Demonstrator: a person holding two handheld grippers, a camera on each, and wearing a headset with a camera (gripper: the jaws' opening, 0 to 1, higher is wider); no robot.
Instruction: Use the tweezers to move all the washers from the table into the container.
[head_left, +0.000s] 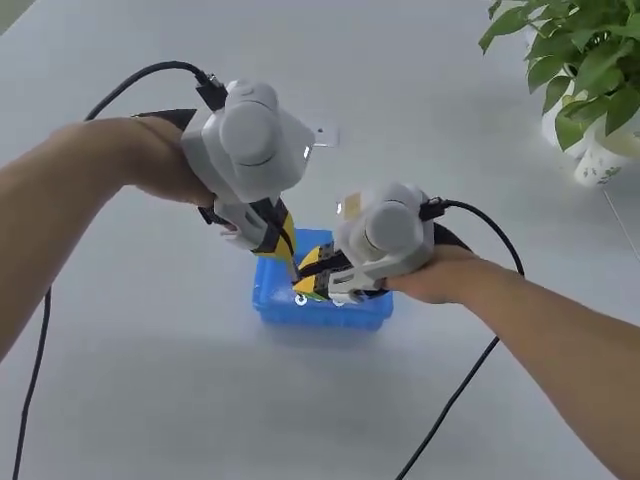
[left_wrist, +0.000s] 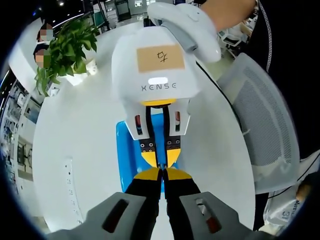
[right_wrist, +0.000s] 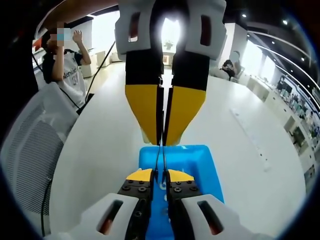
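Both grippers are held low over the blue container (head_left: 322, 316), which stands on the pale table (head_left: 420, 90) at the near middle, well apart from the potted plant (head_left: 585, 70) at the far right. The left gripper (head_left: 286, 252) is brought down from the far left and the right gripper (head_left: 310, 283) from the near right, so that the two sets of yellow-tipped jaws almost meet nose to nose above the box. In the right gripper view the tweezers (right_wrist: 160, 156) are seen as two thin dark arms running from between the jaws of the left gripper (right_wrist: 161, 141) down to between those of the right gripper (right_wrist: 160, 176), directly above the open container (right_wrist: 200, 162). Both sets of jaws are drawn in narrow, each apparently pinched onto the tweezers. It is judged that one gripper steadies the tool while the other presses its arms together, which would explain the facing pose. The same pairing is seen in the left gripper view, where the left gripper (left_wrist: 163, 174) is set just below the right gripper (left_wrist: 161, 161), with the container (left_wrist: 125, 145) behind them. Small pale ring-like marks lie inside the box in the head view and may be washers, though this cannot be told with certainty. Whether a washer is held at the tweezer tips cannot be told either. The position over the box suggests a drop into it.
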